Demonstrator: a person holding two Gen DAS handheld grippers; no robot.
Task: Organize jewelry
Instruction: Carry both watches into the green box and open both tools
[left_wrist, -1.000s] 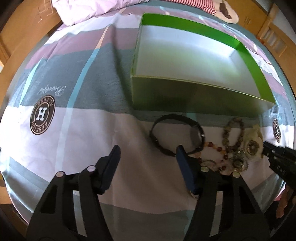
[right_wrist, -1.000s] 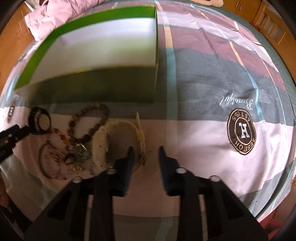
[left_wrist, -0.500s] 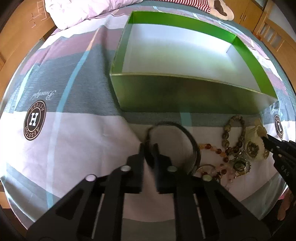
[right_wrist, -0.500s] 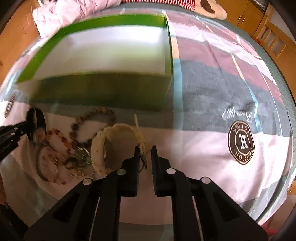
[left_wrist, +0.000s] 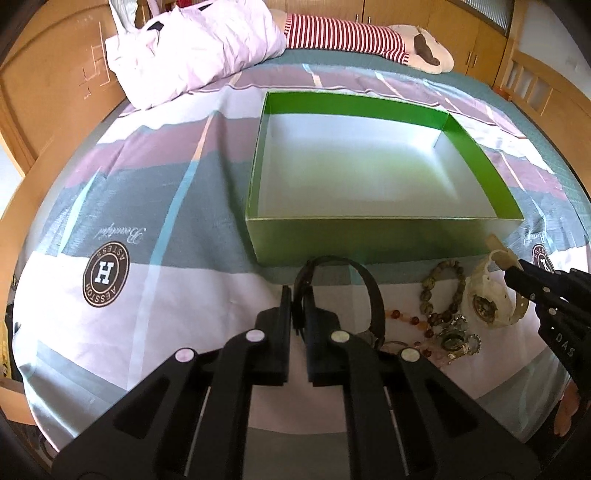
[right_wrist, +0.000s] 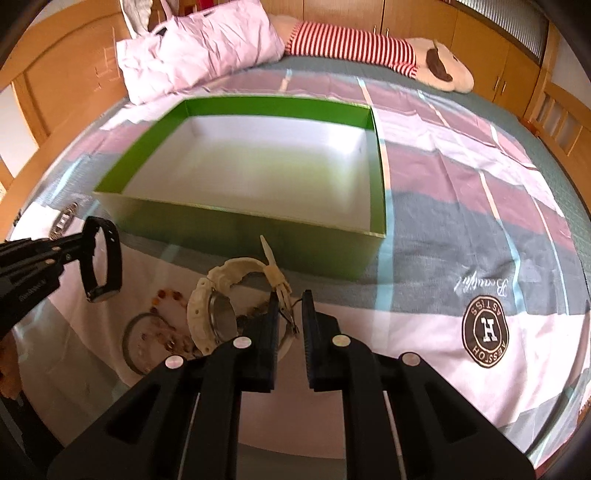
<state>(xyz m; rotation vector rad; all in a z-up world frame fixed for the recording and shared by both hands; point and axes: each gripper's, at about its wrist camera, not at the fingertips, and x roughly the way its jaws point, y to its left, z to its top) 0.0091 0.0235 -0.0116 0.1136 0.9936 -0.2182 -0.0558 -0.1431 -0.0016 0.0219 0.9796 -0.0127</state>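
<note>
Both hand-held grippers are pinched on watches: the left hand-held gripper (left_wrist: 298, 308) has its jaws pressed together on the strap of the black watch (left_wrist: 373, 295) at lower centre of its own view, and the right hand-held gripper (right_wrist: 290, 314) is clamped on the strap of the cream watch (right_wrist: 218, 306) near its buckle, low in the middle of the right wrist view. Each watch looks raised off the bed sheet (left_wrist: 147, 306), just in front of the near wall of the empty green box (left_wrist: 369, 240). To finish this step well, I would carry each watch clear over that wall before lowering it, keeping the dangling case from catching the rim, and let go only once it rests on the white floor inside. Only the left wrist view shows the bead bracelet (left_wrist: 443, 291) and small pieces lying by the box plainly; the right wrist view alone shows the black watch hanging as a loop at its left edge.
</note>
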